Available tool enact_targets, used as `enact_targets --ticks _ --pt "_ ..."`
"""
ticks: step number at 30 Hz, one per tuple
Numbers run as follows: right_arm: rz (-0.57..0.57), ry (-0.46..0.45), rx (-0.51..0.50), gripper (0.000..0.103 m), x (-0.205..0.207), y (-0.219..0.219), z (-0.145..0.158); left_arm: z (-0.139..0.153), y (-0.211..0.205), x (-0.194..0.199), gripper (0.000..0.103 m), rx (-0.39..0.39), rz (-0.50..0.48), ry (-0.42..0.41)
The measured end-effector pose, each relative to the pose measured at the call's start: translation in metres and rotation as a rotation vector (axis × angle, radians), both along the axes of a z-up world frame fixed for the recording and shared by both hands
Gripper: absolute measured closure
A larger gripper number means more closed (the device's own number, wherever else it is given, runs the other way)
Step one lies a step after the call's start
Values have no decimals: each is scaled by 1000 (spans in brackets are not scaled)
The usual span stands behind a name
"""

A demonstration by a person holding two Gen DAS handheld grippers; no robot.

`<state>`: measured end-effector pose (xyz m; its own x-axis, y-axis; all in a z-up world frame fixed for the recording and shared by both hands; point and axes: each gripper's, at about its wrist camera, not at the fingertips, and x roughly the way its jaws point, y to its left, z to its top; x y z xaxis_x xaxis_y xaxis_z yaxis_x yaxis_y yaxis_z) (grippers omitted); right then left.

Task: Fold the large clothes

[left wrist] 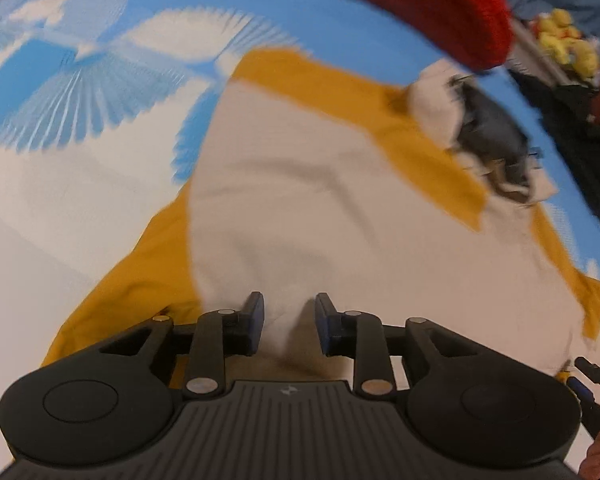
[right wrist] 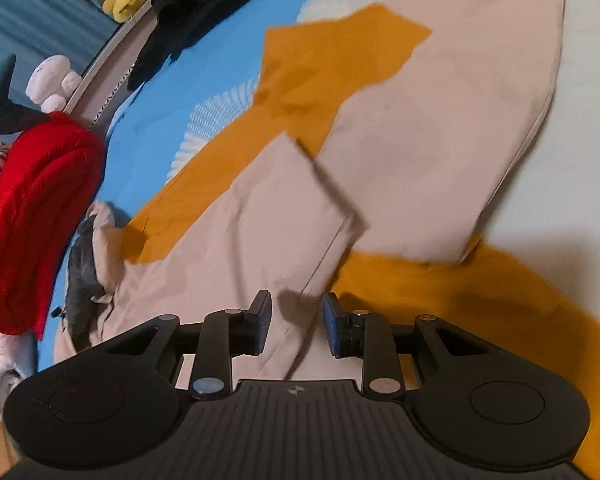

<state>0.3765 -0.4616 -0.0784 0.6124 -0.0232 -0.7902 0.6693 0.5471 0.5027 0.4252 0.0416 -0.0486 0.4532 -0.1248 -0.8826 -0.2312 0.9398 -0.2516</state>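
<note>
The beige and yellow jacket (left wrist: 320, 208) lies spread on the blue bedcover (left wrist: 340, 16); it looks soft, light and floppy. The left gripper (left wrist: 290, 322) and the right gripper (right wrist: 297, 322) are each part-open around a beige fold; whether they pinch it, I cannot tell. I think an edge or hem gives the best hold.

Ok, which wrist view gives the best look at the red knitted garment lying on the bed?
The right wrist view: the red knitted garment shows nearly whole there, a thick folded bundle on the blue patterned bedspread. The left wrist view catches only its blurred edge, cropped by the top of the frame.
</note>
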Motion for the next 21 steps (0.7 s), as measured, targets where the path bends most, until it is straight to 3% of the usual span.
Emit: enact_targets --ticks 9,15,21 --pt "46 -44 -210 73 -16 -27 32 25 -63 -14 64 116 -224 -146" --pt "-19 -84 -280 73 -40 -82 37 25 -78 -21 62 113 -283 -177" --pt "-168 -86 -235 73 -68 -168 10 25 -84 -23 62 124 -297 -183"
